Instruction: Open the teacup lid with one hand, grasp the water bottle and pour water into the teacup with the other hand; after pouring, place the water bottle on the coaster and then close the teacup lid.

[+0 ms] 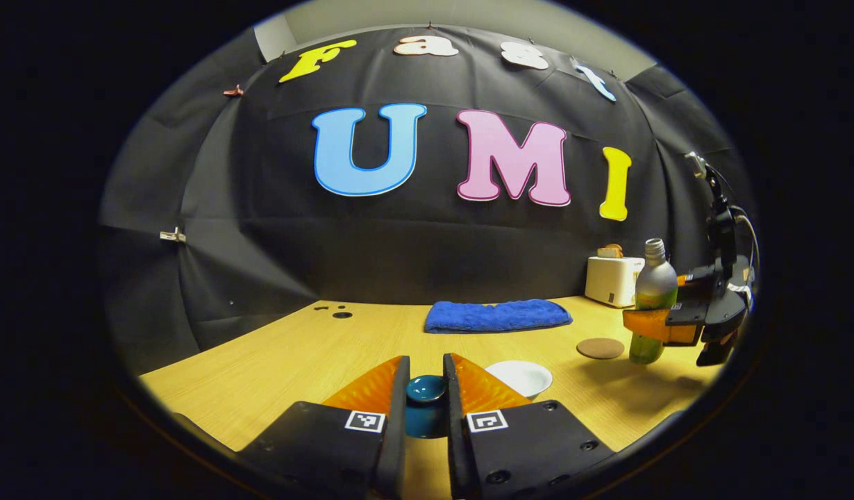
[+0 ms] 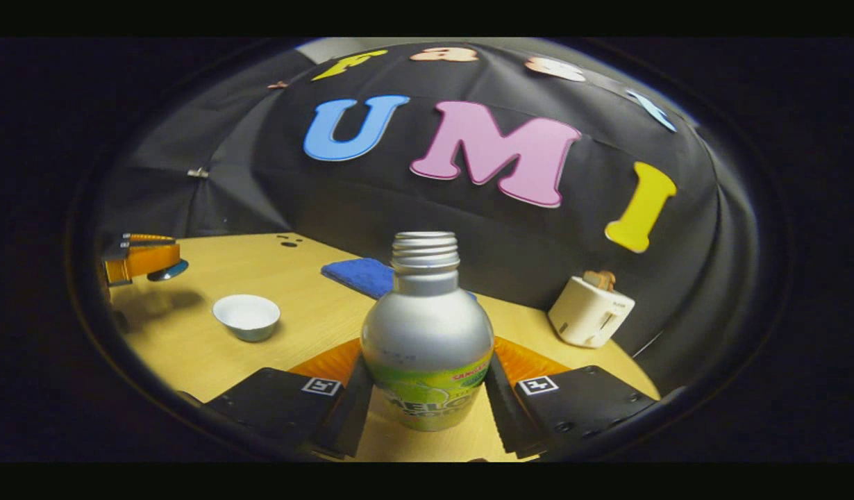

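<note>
Now, left to right across the desk:
Desk: pale wooden desk (image 1: 274,354) carrying everything.
Left gripper: left gripper (image 1: 425,389) low over the near edge, its 2 fingers closed on the knob of the dark teal ceramic teacup lid (image 1: 425,387); in the right gripper view the lid hangs clear above the desk at the far left (image 2: 167,271).
Teacup: dark teal body (image 1: 424,420) just under the lid, between the fingers.
Bowl: small white bowl (image 1: 521,377) just right of the left gripper, on the desk.
Cloth: folded blue towel (image 1: 496,314) along the back edge.
Coaster: round brown cork coaster (image 1: 600,348) toward the right edge, bare, just beside the bottle.
Bottle: silver metal water bottle with green label (image 2: 427,333), uncapped, upright, near the right edge.
Right gripper: right gripper (image 2: 427,396) with 2 fingers clamping the bottle's lower body.
Toaster: white toaster (image 2: 590,312) in the back right corner, bread in its slot.
</note>
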A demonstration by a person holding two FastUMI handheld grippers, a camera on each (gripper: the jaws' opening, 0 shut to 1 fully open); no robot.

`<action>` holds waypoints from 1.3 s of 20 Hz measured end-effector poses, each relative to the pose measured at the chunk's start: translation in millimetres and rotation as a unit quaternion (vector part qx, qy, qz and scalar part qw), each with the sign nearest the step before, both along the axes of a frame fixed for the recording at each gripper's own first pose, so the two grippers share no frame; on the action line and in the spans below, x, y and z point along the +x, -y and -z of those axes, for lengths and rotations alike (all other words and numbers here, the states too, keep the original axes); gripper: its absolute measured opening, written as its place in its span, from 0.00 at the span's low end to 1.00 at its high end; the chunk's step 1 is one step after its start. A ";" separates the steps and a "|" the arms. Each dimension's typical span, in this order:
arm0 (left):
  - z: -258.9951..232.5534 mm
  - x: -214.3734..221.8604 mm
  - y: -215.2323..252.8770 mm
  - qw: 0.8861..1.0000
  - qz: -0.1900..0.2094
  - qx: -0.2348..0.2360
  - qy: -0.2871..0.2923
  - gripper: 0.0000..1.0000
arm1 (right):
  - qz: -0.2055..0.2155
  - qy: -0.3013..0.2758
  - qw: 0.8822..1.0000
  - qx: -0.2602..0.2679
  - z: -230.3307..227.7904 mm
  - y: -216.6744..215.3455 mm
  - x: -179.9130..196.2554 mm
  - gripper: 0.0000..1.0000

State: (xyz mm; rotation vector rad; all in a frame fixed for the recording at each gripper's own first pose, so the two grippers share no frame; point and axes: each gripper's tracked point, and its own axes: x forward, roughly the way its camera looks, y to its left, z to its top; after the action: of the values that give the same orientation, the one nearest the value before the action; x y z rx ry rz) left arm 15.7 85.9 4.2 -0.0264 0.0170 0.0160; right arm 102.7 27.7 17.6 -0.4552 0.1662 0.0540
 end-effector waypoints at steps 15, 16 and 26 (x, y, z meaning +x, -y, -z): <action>-12.6 -18.0 -29.3 1.000 -0.002 0.009 0.013 0.29 | -0.051 0.008 0.955 -0.293 12.0 -50.6 53.3 0.77; -14.6 -20.0 -28.6 1.000 -0.001 0.013 0.016 0.29 | -0.053 0.005 0.951 -0.303 16.0 -52.6 55.4 0.77; -33.2 -30.1 -27.6 0.999 -0.005 0.032 0.039 0.30 | -0.089 0.019 0.904 -0.418 32.4 -74.0 65.4 0.77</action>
State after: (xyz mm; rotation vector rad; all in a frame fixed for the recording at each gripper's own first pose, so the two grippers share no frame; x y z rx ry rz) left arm -14.4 113.6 37.4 0.0379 -0.0622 0.0261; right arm 168.0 101.8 -14.7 -1.3333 0.1004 0.1559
